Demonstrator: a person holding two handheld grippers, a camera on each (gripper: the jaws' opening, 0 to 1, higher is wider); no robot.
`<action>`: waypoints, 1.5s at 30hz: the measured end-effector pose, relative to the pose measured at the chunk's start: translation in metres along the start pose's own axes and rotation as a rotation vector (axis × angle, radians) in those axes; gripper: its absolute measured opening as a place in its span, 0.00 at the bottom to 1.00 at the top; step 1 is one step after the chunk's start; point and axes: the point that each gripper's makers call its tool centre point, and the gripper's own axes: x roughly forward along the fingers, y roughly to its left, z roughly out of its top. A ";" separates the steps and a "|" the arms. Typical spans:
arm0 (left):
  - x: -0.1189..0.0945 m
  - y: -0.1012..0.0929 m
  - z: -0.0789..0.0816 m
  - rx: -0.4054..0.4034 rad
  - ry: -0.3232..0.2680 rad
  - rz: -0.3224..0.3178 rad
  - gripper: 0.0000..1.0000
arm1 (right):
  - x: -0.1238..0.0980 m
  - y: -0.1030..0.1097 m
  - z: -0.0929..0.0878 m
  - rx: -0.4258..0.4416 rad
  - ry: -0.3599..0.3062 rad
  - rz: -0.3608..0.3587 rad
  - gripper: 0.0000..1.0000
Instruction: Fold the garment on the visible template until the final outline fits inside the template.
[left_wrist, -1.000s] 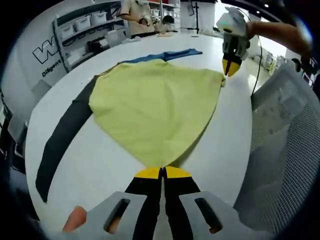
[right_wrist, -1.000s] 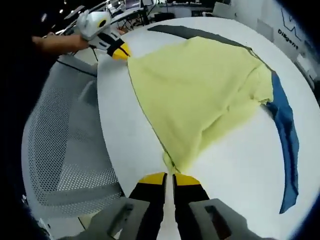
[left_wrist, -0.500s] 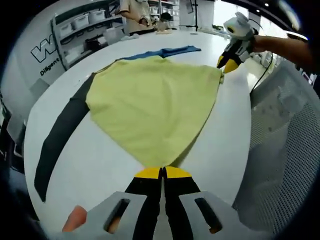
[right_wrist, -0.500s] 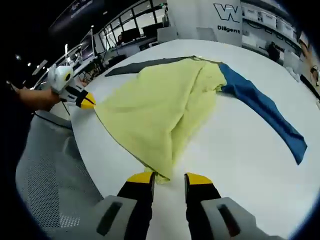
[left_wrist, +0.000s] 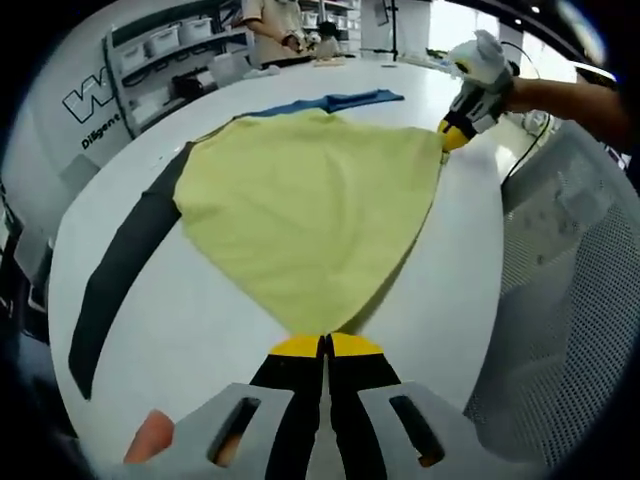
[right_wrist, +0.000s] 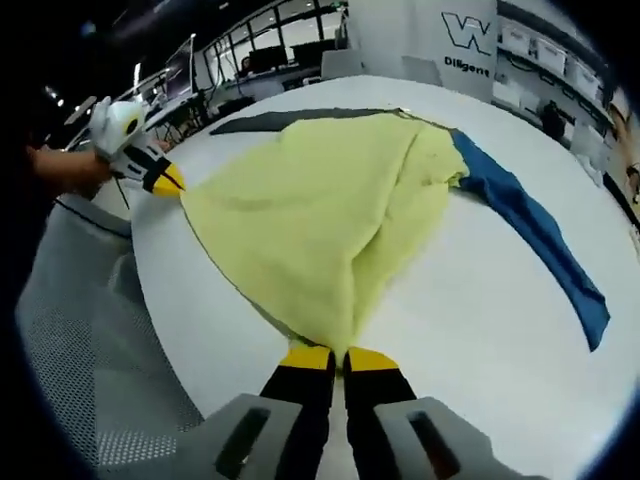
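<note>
Two grippers: each pinches a corner of the yellow garment (left_wrist: 305, 215) on the white round table (left_wrist: 455, 270).
Left gripper (left_wrist: 325, 346): in the left gripper view its yellow-tipped jaws are pressed together on the near corner of the cloth; in the right gripper view it shows at the far left, tips on the cloth's left corner.
Right gripper (right_wrist: 338, 358): in the right gripper view its jaws are clamped on the near point of the garment, with only a thin slit between them; in the left gripper view it is at the far right, tips touching the cloth's right corner.
Garment: spread flat near the table's middle, narrowing to a point toward each camera, with a soft ridge running from the near point up to the far edge in the right gripper view.
Blue sleeve (right_wrist: 535, 235): stretches to the right from the garment's far side in the right gripper view.
Dark sleeve (left_wrist: 120, 270): stretches toward the near left along the table in the left gripper view.
Mesh chair (left_wrist: 570, 300): just beside the table's right rim in the left gripper view.
Shelves with bins (left_wrist: 175, 55): against the far wall.
Person (left_wrist: 270, 25): stands beyond the table's far edge.
</note>
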 end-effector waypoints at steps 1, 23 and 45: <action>0.000 0.000 0.000 -0.001 0.000 -0.001 0.00 | -0.003 -0.002 0.002 -0.028 0.002 -0.013 0.00; -0.009 0.014 -0.015 -0.012 0.041 0.026 0.00 | -0.030 -0.002 -0.009 -0.316 0.110 -0.076 0.00; -0.015 0.021 -0.022 -0.027 0.062 0.048 0.00 | -0.015 -0.012 -0.028 0.084 0.094 -0.084 0.08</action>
